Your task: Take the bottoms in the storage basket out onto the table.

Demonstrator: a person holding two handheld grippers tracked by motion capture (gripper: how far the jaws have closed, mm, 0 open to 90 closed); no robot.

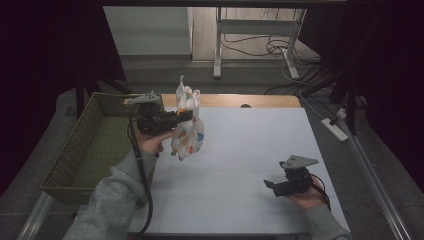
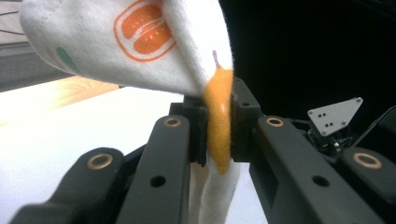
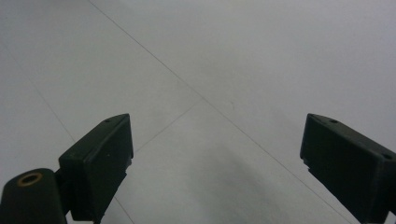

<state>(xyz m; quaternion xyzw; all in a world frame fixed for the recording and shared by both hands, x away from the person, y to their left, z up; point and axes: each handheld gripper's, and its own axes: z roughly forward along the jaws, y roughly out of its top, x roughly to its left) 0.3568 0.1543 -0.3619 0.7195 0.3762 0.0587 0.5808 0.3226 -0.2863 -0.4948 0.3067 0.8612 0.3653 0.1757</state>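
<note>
Cloth: a white cloth (image 1: pixel 188 131) printed with orange and teal shapes hangs bunched in the air above the far left part of the table, near its left edge, its upper ends sticking up past the grip and its bulk drooping below. In the left gripper view the cloth (image 2: pixel 140 42) spreads above the jaws, and an orange patch of it runs down between them.

Left gripper: the left gripper (image 1: pixel 184 116) is pinched tight on the cloth, held level with its jaws pointing toward the table's middle. In its own view the left gripper (image 2: pixel 218 135) has both pads pressed onto the orange fold, with more white fabric trailing out below.

Left hand: the left hand (image 1: pixel 150 142) grips the tool from beneath, a grey sleeve (image 1: pixel 112 200) coming in from the near edge, the cable running down along the forearm.

Basket: a green woven basket (image 1: pixel 75 150) sits just beside the table's left edge, close behind the left gripper.

Right gripper: the right gripper (image 1: pixel 268 184) hovers low over the near right part of the table, well apart from the cloth. In its own view the right gripper (image 3: pixel 215 163) has its jaws spread wide with nothing between them.

Table: the table (image 1: pixel 250 145) has a pale white top with a wooden strip along its far edge.
</note>
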